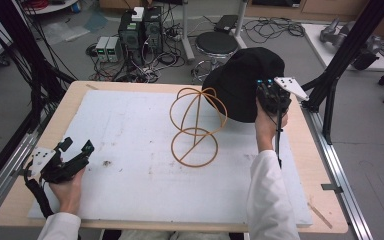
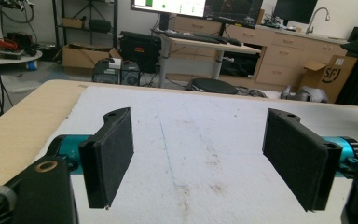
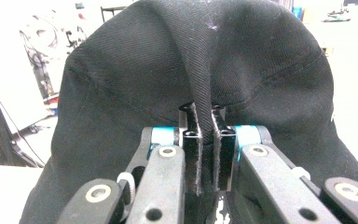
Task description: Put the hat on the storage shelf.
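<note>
The table (image 1: 25, 200) is a pale wooden top, and most of it lies under a white sheet (image 1: 130, 150) marked with a few faint stains.

The black hat (image 1: 242, 82) hangs in the air above the far right part of the table, its lower edge just past the far side of the stand. In the right gripper view its dark cloth rises in a broad dome, with a fold of it running down into the jaws.

The wire stand (image 1: 196, 125) sits upright near the middle of the sheet, a flat ring at its base and crossed hoops forming a rounded head on top. It is bare, and the hat is close beside its head on the right, though I cannot tell whether they touch.

The right gripper (image 3: 206, 140) is held up at the hat's near right side, jaws pressed together and pinching that fold of cloth between the pads. A white sleeve leads up to the hand that carries it.

The left gripper (image 1: 75, 147) rests low at the near left corner of the sheet, well apart from stand and hat. Its jaws stand wide apart, with only the sheet between them.
</note>
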{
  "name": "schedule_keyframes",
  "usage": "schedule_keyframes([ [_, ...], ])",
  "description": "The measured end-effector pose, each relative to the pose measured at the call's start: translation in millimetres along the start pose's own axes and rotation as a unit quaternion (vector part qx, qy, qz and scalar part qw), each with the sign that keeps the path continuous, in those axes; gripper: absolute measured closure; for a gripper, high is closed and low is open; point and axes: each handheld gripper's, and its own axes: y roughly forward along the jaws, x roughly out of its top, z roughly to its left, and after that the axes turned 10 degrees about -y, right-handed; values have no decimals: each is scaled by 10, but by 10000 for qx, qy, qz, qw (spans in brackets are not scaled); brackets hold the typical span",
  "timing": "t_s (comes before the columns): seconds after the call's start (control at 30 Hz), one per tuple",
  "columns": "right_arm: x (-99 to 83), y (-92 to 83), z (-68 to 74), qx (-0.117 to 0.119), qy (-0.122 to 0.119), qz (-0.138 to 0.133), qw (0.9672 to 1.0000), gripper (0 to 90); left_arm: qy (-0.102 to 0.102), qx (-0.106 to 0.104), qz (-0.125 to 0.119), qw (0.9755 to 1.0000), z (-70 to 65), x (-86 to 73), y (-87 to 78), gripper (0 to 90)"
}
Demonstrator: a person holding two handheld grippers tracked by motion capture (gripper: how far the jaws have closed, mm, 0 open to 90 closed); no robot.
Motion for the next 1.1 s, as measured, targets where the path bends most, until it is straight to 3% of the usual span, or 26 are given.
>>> schedule_keyframes([
  [0.5,381,-220,-21,-32,-165,-570,9982,859,-22,-28,-5,10000,-4,-2,8,248],
  [0.63,468,-281,-26,-49,44,-819,9966,859,-20,-26,-5,10000,-3,-3,11,248],
  [0.8,588,-341,-16,-13,72,-1026,9947,860,-26,-32,-10,10000,-5,-3,9,248],
  [1.1,789,-487,48,261,173,-1435,9891,859,-56,-18,-8,10000,9,0,10,248],
])
